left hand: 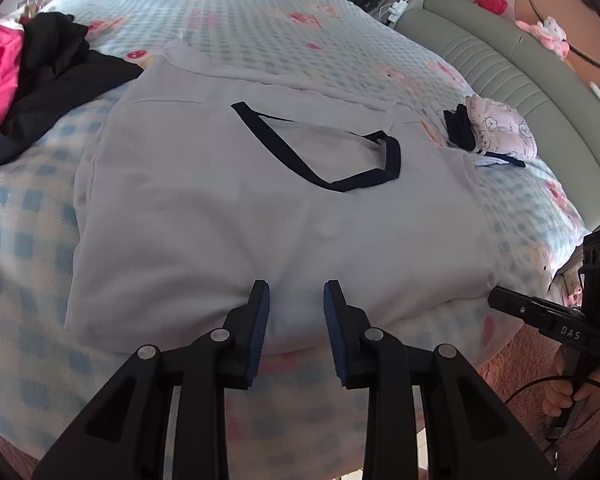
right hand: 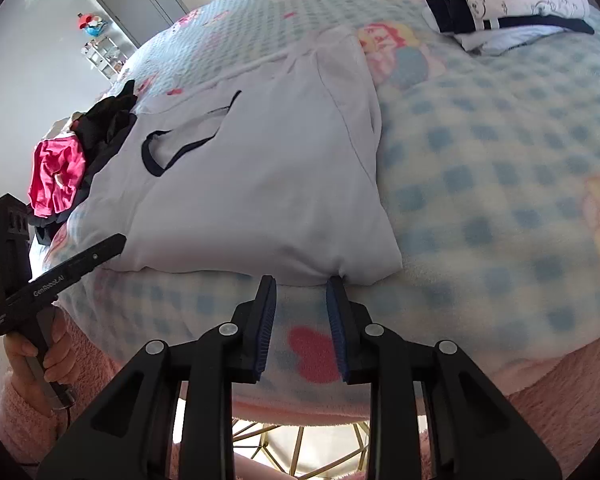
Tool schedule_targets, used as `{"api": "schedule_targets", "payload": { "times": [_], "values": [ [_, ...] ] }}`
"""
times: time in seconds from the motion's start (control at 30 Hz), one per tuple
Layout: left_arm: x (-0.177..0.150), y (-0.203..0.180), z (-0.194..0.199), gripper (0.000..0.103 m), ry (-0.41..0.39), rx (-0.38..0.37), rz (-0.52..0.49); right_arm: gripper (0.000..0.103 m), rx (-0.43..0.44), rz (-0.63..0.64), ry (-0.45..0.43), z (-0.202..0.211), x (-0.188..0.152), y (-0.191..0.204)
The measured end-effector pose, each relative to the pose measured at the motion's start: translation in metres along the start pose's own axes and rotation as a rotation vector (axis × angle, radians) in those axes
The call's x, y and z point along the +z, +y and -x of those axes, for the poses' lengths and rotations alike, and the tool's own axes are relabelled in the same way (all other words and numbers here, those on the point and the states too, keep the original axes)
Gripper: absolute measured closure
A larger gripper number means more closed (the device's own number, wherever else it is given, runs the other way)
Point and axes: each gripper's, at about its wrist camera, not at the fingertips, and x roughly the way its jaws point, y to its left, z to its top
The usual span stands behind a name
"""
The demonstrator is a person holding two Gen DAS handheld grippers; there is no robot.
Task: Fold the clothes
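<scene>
Here the white shirt [left hand: 228, 216] lies flat on the checked blanket [right hand: 500, 200]; left gripper [left hand: 296, 300] and right gripper [right hand: 302, 292] stand narrowly parted, holding nothing; a dark pile [left hand: 56, 76] is cut off at the edge

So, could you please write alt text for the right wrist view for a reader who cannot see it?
The right gripper, jaws open, sits at the near edge of a white shirt with dark neckline trim, spread on a blue-checked blanket. The left gripper reaches in from the left; pink and black clothes are piled behind.
</scene>
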Motion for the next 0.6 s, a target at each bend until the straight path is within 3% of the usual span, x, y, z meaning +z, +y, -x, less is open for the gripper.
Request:
{"api": "schedule_targets", "payload": {
  "times": [0.1, 0.17, 0.27, 0.4, 0.6],
  "values": [
    [0.011, -0.016, 0.014, 0.073, -0.072, -0.046, -0.029, 0.069, 0.064, 0.028, -0.074, 0.017, 0.014, 0.008],
    [0.018, -0.029, 0.010, 0.071, -0.077, -0.073, -0.049, 0.067, 0.068, 0.025, -0.102, 0.016, 0.025, 0.010],
    [0.019, -0.047, -0.012, 0.071, -0.031, -0.066, -0.103, 0.067, 0.018, 0.016, -0.067, -0.005, 0.032, 0.007],
    [-0.001, -0.048, -0.036, 0.071, 0.065, 0.016, -0.147, 0.071, -0.021, 0.002, -0.021, -0.021, 0.015, -0.006],
    [-0.009, -0.041, -0.021, 0.070, 0.043, -0.015, -0.123, 0.073, -0.033, 0.021, 0.014, -0.013, -0.005, -0.011]
  ]
}}
